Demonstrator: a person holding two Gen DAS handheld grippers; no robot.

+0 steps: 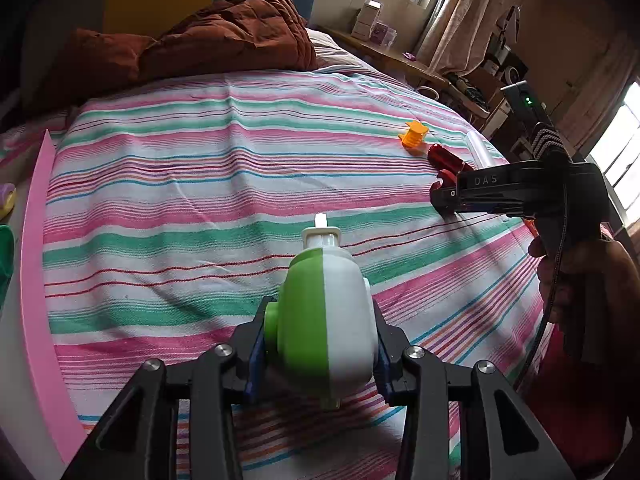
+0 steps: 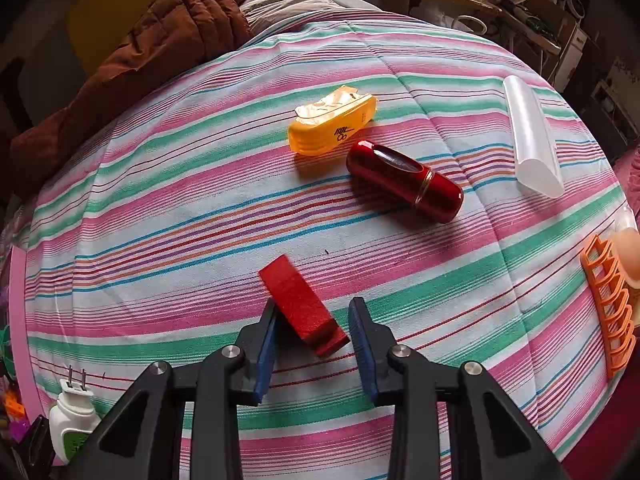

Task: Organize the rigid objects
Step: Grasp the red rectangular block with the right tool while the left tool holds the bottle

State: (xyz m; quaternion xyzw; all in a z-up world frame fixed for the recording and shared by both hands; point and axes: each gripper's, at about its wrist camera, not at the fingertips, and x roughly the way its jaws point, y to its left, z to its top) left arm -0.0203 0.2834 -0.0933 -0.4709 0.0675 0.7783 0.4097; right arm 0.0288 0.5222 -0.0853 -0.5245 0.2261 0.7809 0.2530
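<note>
**Plug-in device gripped on the left, red block between the right fingers**

The green-and-white plug-in device sits clamped in the left gripper, its blue-padded fingers pressing both flanks, the white nozzle end pointing away over the striped bedspread. In the right wrist view the same device shows at the lower left corner, its two metal prongs pointing up.

The red block lies on the bedspread, slanted, its near end between the fingers of the right gripper. The left pad is at the block's edge; the right pad stands just clear of it, so the fingers are narrow but not gripping.

Beyond the block lies a glossy red case, and just beside that an orange-yellow case. A translucent white tube lies well apart to the right. An orange rack rests at the right edge of the bed. A brown quilt is bunched at the far end.
</note>
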